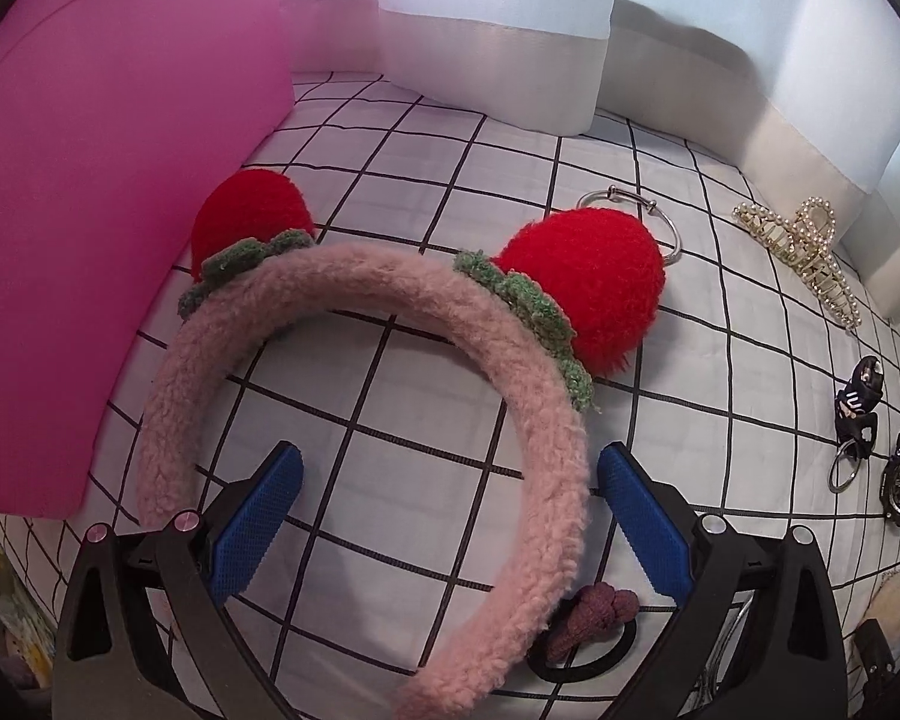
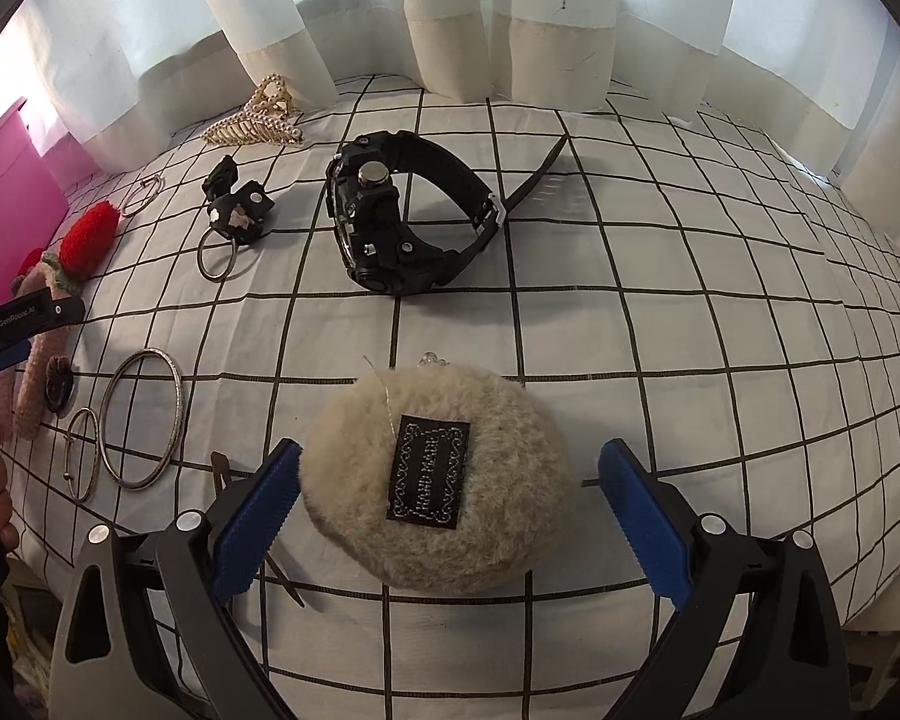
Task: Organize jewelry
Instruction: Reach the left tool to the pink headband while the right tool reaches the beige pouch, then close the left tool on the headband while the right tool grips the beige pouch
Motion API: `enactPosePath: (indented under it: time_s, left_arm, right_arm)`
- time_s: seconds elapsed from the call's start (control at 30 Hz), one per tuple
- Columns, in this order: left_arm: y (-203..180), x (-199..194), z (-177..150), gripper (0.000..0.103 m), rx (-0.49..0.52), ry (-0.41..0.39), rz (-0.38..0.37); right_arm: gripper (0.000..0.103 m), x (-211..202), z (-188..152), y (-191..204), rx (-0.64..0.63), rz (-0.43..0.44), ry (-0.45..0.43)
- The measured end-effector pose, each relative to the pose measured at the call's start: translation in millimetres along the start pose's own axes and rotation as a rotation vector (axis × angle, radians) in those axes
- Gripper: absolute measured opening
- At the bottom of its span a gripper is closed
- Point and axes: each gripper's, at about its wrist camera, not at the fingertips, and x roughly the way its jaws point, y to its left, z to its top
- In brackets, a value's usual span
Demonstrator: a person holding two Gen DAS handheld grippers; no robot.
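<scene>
Both sets of tongs gaping wide and empty: left gripper [image 1: 450,516] straddling the headband [image 1: 546,408] arm, right gripper [image 2: 450,516] bracketing the pouch [image 2: 438,480], long axis slanting between the pads.

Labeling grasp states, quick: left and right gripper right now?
Left gripper: open, straddling the headband, not gripping.
Right gripper: open around the pouch, not gripping.

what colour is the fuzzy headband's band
Pale pink headband, with red pom-poms on green trim; clearest in the left wrist view.
</scene>
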Motion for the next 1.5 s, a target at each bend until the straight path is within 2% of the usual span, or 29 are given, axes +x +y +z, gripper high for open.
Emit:
enactPosePath:
  time_s: [0.27, 0.37, 0.5, 0.57, 0.6, 0.63, 0.67, 0.77, 0.9, 1.03, 1.23, 1.5]
  left_arm:
    - [-1.2, 4.0, 3.9, 0.097, -0.013, -0.041, 0.001]
    - [-5.9, 0.7, 0.1, 0.093, -0.005, -0.057, -0.004]
    - [-14.6, -8.0, -5.6, 0.072, 0.016, -0.070, -0.017]
    - [-16.5, -12.2, -7.2, 0.057, 0.024, -0.073, -0.024]
    - [-16.5, -14.2, -8.8, 0.042, 0.027, -0.075, -0.029]
    - [-16.2, -15.0, -6.8, 0.018, 0.032, -0.073, -0.049]
    - [-17.0, -15.7, -4.2, 0.008, 0.038, -0.063, -0.057]
    - [-13.1, -22.3, -3.1, 0.009, 0.018, -0.066, -0.098]
    - [-12.1, -52.1, -2.5, 0.009, 0.049, -0.142, -0.100]
    - [-8.4, -74.4, -1.2, 0.009, 0.042, -0.143, -0.159]
    - [-8.3, -117.7, -5.7, 0.010, 0.043, -0.164, -0.224]
    - [-2.3, -194.7, -2.2, 0.010, 0.059, -0.258, -0.287]
  right_arm:
    - [0.093, 3.1, -1.9, 2.2, -0.021, -0.008, -0.013]
    - [0.092, 3.0, -2.5, 2.4, -0.030, -0.006, -0.017]
    - [0.072, -1.2, -1.8, 2.8, -0.049, -0.014, -0.032]
    - [0.070, -1.8, -0.9, 2.7, -0.052, -0.009, -0.030]
    - [0.068, -1.8, 0.0, 3.1, -0.053, -0.007, -0.030]
    - [0.067, -2.1, 0.3, 2.6, -0.054, -0.003, -0.032]
    - [0.066, -2.5, 0.6, 2.1, -0.050, 0.004, -0.033]
    - [0.063, -3.7, 1.1, -0.1, -0.026, 0.038, -0.033]
    - [0.063, -9.1, 1.7, -1.6, -0.023, 0.050, -0.038]
    - [0.063, -22.4, 6.8, -2.8, -0.014, 0.067, -0.057]
    - [0.063, -57.8, 20.7, 2.8, -0.033, 0.098, -0.111]
    - [0.063, -117.1, 43.5, 25.5, -0.091, 0.152, -0.211]
